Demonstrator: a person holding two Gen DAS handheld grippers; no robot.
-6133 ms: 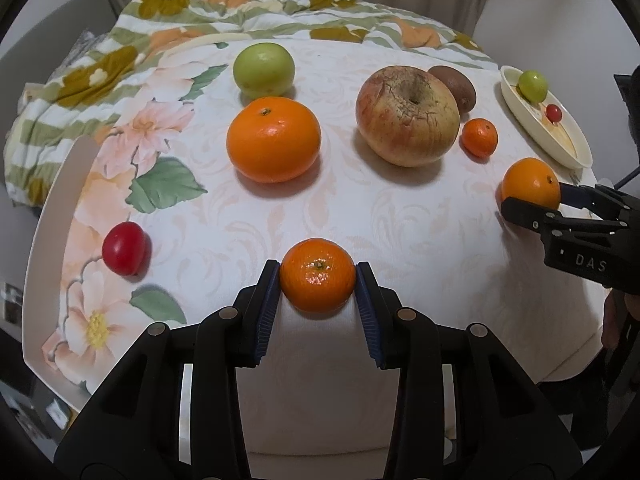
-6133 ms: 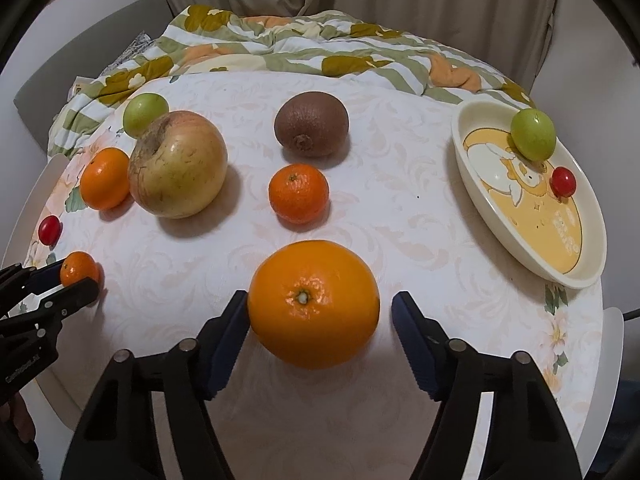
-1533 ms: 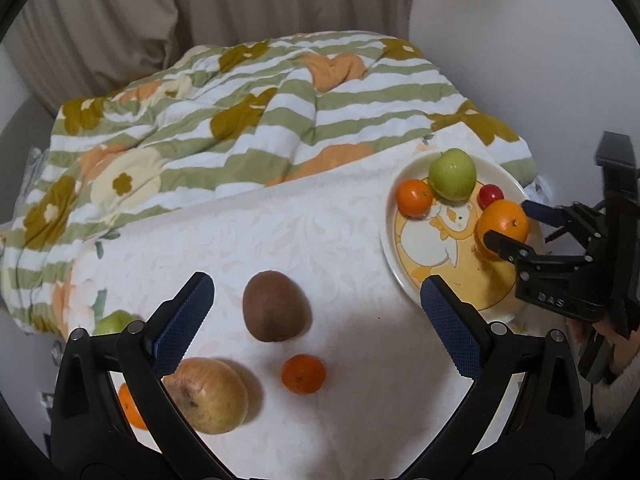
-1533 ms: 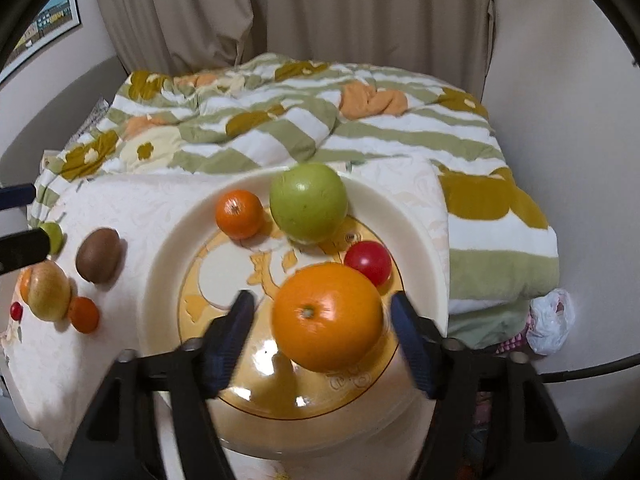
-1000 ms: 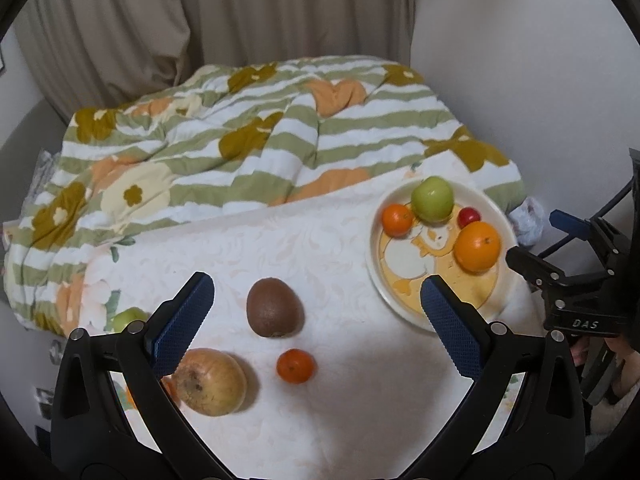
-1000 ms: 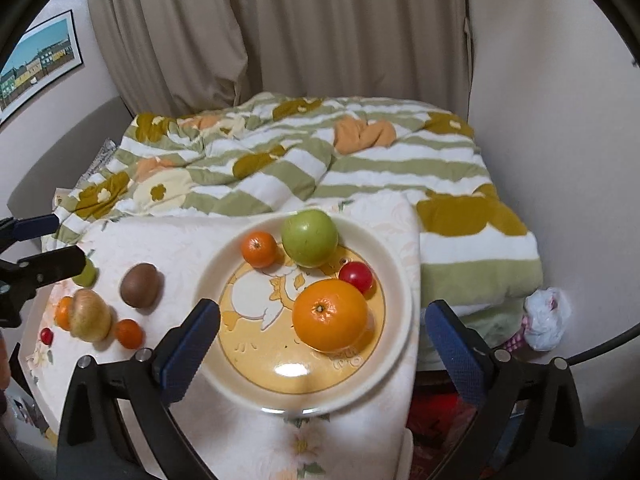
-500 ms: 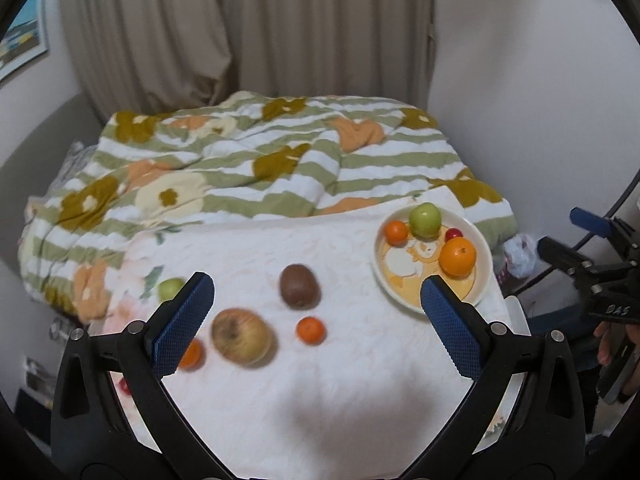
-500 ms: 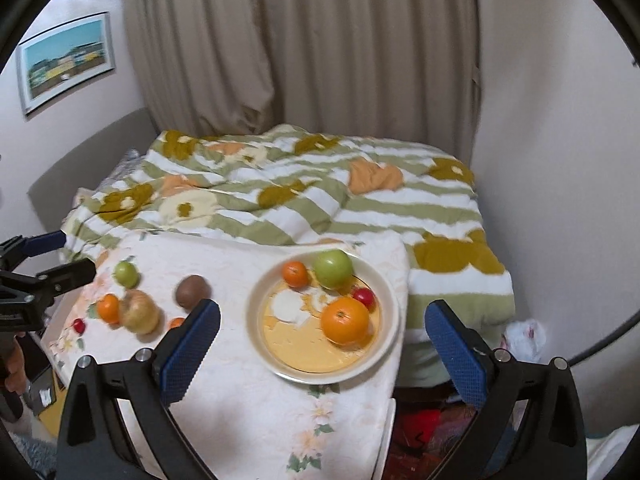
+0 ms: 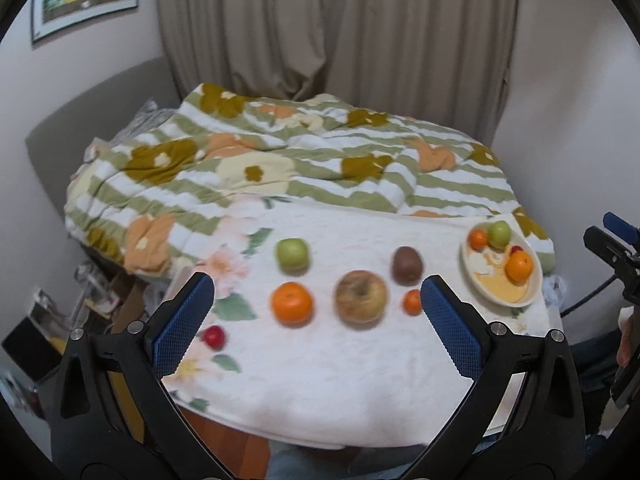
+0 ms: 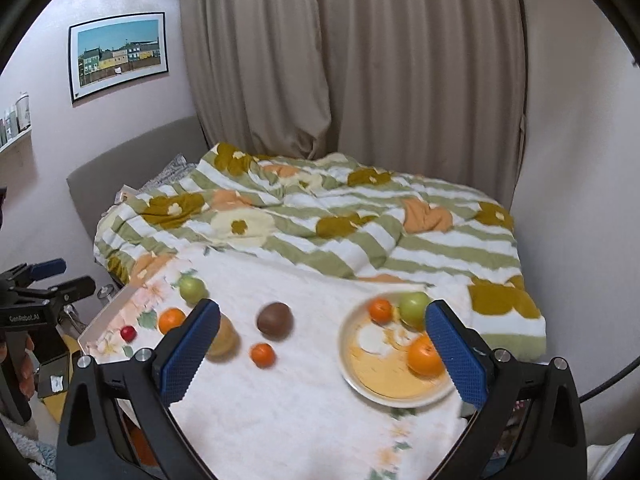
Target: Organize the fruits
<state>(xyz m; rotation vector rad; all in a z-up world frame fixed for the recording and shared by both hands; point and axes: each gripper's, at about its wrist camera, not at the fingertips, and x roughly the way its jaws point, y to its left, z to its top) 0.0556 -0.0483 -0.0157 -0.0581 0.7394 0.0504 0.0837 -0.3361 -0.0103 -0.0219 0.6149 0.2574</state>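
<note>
Cream plate (image 10: 352,364) is holding two oranges, a green apple and a cherry tomato; both grippers' fingers are gaping apart, empty.

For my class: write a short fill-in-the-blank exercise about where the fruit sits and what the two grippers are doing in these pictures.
1. The plate holds ___ fruits.
2. The brown kiwi lies on the ___, not on the plate.
3. The jaws of the left gripper and the right gripper are both ___.
4. The small red fruit off the plate lies near the table's ___ edge.

Missing words: four; table; open; left
</note>
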